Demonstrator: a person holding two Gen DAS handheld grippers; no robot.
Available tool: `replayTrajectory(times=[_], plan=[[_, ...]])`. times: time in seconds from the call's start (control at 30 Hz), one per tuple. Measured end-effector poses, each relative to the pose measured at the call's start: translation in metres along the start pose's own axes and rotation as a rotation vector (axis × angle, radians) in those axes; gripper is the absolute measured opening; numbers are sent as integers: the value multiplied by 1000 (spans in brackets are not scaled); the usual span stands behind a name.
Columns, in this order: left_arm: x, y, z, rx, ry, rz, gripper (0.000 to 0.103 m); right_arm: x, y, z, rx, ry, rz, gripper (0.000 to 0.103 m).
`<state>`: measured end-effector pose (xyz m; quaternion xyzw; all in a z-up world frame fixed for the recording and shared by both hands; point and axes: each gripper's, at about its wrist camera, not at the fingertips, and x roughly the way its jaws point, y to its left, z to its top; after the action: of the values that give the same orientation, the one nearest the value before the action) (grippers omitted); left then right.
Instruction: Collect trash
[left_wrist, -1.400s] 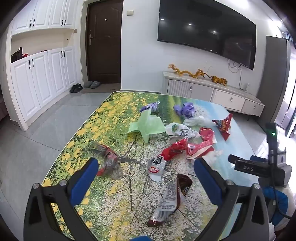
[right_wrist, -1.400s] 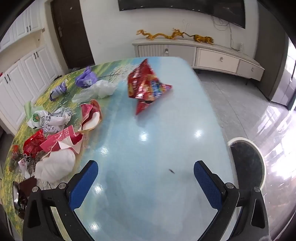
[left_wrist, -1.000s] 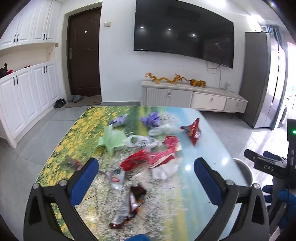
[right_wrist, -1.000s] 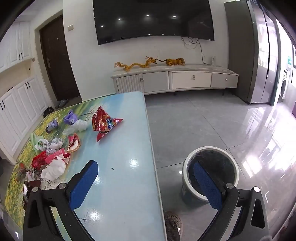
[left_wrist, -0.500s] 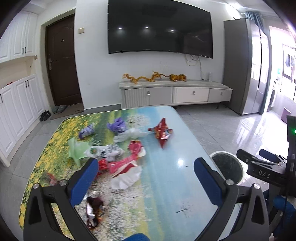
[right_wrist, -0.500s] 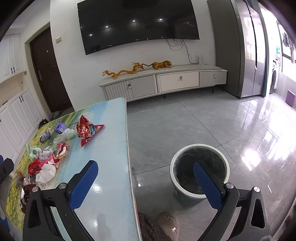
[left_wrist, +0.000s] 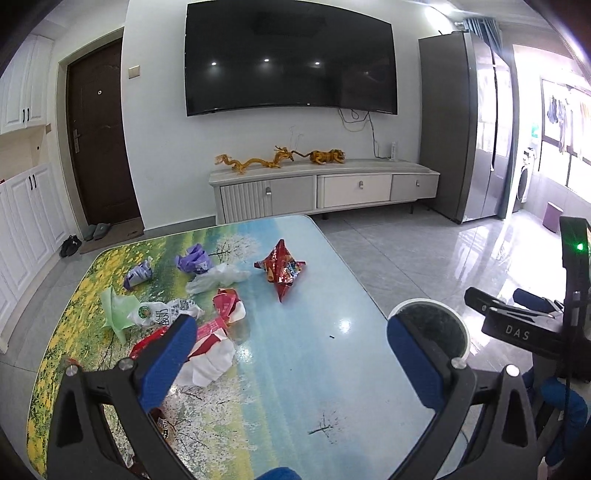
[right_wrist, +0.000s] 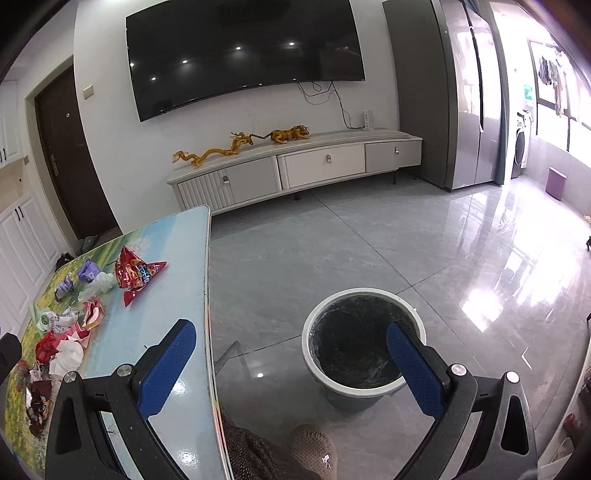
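Several wrappers lie on the picture-printed table: a red snack bag, a white crumpled tissue, a purple wrapper, a green bag and a clear plastic bag. The red bag also shows in the right wrist view. A white-rimmed bin with a black liner stands on the floor right of the table. My left gripper is open and empty above the table's near part. My right gripper is open and empty above the floor beside the bin.
The right gripper's body shows at the right of the left wrist view. A TV cabinet with dragon figures stands against the far wall. A person's foot in a slipper is near the table edge. Grey tile floor spreads right.
Both grippers have pulled back and swung right. The wrappers have shrunk toward the left, and the bin has come into both views. Both stay open.
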<state>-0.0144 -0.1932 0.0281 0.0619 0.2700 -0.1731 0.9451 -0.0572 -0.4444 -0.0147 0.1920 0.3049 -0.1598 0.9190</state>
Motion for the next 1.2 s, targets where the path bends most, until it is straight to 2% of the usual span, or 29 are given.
replayTrajectory(times=[0.2, 0.5, 0.7, 0.87, 1.2], plan=[[-4, 4, -2, -12, -15, 11, 103, -1, 4, -2, -4, -3, -12, 103], [-26, -1, -7, -21, -114, 53, 103, -13, 10, -2, -24, -40, -15, 103], [-22, 0, -3, -18, -75, 28, 103, -12, 10, -2, -23, -52, -9, 103], [-9, -6, -1, -11, -35, 24, 103, 2, 5, -7, -27, -22, -8, 103], [38, -30, 26, 33, 32, 40, 103, 27, -13, 6, -31, -4, 15, 103]])
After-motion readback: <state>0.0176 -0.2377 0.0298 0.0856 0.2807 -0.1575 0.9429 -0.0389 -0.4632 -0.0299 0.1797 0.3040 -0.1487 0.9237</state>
